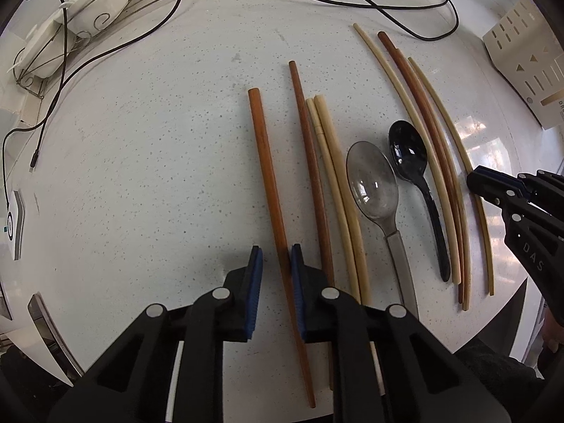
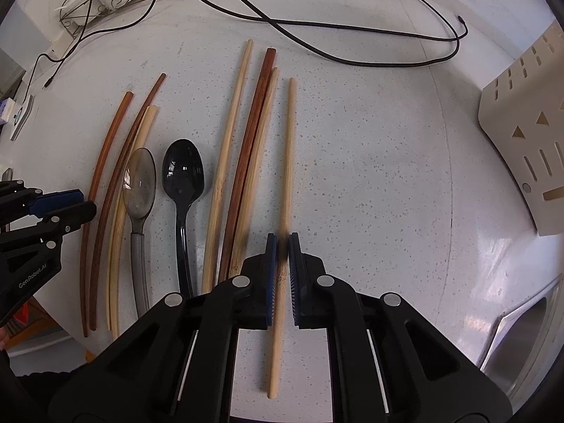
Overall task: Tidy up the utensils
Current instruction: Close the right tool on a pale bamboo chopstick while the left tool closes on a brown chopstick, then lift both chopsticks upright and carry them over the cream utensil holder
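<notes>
- left gripper [image 1: 276, 264]: jaws clenched on a dark brown chopstick [image 1: 269, 183], which runs 12-to-6 between the blue pads; pads pinch it near its lower third.
- right gripper [image 2: 281, 246]: jaws clenched on a pale bamboo chopstick [image 2: 287, 162], also running 12-to-6; its lower end sticks out below the pads.
- Both chopsticks lie along the white speckled counter [image 1: 158, 176]; can't tell if either is lifted off it.
- Left view, at 3 o'clock of the held brown stick: second brown chopstick [image 1: 310, 162], then a pale pair [image 1: 329, 162] touching each other.
- Further toward 3: clear grey spoon [image 1: 373, 179], bowl up, and black spoon [image 1: 409, 151] just beside it, handles pointing to 6.
- Past the spoons: bundle of two pale sticks and a brown one [image 1: 428, 123], lying close together.
- Right view, 3 o'clock edge: cream slotted utensil holder [image 2: 525, 134] lying on the counter, well apart from the sticks.
- Right view, 5 o'clock: steel sink [image 2: 521, 338] corner.
- 12 o'clock: black cables [image 2: 317, 35] looped across the counter.
- 11 o'clock, far: wire dish rack [image 1: 116, 3] holding white bowls [image 1: 98, 3].
</notes>
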The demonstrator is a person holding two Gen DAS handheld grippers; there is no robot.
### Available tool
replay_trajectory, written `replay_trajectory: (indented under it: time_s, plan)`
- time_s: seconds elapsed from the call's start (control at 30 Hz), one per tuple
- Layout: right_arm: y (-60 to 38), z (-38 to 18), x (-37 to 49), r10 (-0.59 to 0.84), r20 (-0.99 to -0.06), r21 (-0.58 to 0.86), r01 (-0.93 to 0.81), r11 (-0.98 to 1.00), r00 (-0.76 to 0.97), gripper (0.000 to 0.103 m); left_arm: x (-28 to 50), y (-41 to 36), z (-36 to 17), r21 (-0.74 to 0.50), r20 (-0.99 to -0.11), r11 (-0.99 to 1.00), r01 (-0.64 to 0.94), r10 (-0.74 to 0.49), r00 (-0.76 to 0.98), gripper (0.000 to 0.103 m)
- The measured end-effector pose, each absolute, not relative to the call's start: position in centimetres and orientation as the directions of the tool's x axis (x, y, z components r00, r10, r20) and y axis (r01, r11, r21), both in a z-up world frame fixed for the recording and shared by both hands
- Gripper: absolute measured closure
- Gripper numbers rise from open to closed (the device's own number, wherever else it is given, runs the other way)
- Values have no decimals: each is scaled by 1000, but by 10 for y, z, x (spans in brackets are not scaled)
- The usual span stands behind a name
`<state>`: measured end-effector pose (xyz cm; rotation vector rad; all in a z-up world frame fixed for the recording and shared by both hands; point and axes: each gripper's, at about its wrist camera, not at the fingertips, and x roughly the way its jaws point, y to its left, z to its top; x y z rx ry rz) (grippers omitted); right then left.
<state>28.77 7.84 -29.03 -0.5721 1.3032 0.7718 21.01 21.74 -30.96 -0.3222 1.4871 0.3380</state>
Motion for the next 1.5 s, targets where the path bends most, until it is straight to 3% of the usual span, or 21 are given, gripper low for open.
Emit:
replay_trajectory:
  time_s: [0.17,1.23,1.5]
  plan:
    - [74,-289,294,187,-979,57,-777,627,79,97,210,215,-307,-22,-999,907,-421,-1,50,97]
    - [42,-280,305,257,-962,116,-717,687,90,97,176,240,-294,-89,-987,893,-442,-19,159,97]
    - [28,-260,305,301,-938,111,-671,733,174,97,165,237,-277,-133,-970,887,-443,-26,240,97]
